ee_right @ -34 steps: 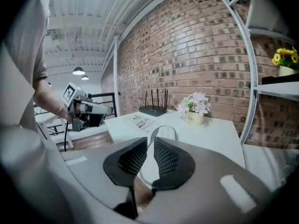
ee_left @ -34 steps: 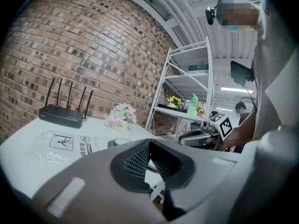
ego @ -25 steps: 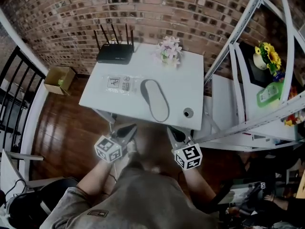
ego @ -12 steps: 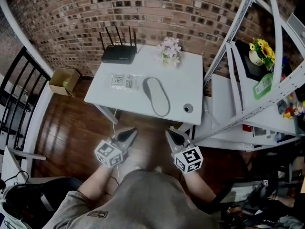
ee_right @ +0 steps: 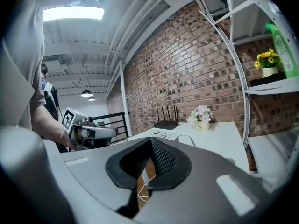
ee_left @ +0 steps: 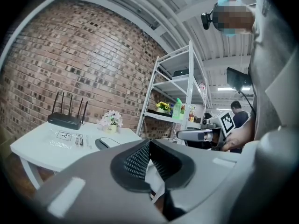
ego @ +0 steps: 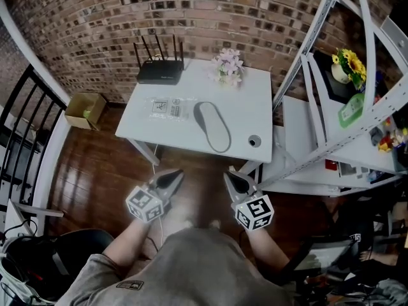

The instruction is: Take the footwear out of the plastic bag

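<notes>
The grey footwear point(ego: 212, 126) is seen lying bare on the white table point(ego: 255, 110), at about 3 o'clock of the flat plastic bag point(ego: 166, 109), whose printed label is turned up. It is judged to be out of the bag already, though whether the end nearest the film touches it cannot be told. That would explain why neither tool is engaged: the left gripper point(ego: 176, 173) and the right gripper point(ego: 227, 176) are held short of the table, off its 6 o'clock edge and over the wooden floor point(ego: 95, 171), each with its jaws pressed together on nothing. Both are carried close to the person's body, side by side and nearly level, tips aimed toward the table, marker cubes turned up. A router point(ego: 159, 74) is set at 11 o'clock on the table and a flower pot point(ego: 228, 67) at 12 o'clock, well apart from the grippers.
</notes>
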`<state>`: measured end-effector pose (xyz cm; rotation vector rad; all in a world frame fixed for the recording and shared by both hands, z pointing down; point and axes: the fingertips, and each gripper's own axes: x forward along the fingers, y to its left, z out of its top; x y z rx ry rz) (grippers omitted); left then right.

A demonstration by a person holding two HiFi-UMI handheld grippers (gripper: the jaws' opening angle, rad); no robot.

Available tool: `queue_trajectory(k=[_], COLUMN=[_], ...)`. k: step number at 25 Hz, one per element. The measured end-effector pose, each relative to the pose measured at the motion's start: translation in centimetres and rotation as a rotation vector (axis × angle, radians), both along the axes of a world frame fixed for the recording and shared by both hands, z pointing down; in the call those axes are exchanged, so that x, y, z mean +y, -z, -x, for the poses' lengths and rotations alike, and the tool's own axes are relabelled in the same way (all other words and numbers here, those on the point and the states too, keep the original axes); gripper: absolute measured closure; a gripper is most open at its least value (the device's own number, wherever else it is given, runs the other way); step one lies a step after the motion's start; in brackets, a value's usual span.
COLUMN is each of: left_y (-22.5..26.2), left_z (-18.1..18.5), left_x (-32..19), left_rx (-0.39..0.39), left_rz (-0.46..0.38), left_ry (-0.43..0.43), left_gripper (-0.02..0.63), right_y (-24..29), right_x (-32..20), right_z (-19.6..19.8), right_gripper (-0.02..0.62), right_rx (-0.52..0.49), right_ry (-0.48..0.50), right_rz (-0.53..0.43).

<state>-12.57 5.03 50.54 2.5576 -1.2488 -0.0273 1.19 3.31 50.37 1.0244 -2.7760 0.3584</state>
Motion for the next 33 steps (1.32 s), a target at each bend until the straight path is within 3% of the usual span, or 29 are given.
queue_trajectory(k=[33], left_y=[0.2], left_z=[1.3], left_x=[-0.2], left_rx=[0.025], left_rz=[-0.006], left_ry=[-0.012], left_gripper=[0.604], right_y=[-0.1], right_x=[0.4], right_z=[1.7], right_gripper=[0.583], right_rx=[0.022], right_ry=[-0.005], right_rz=[-0.010])
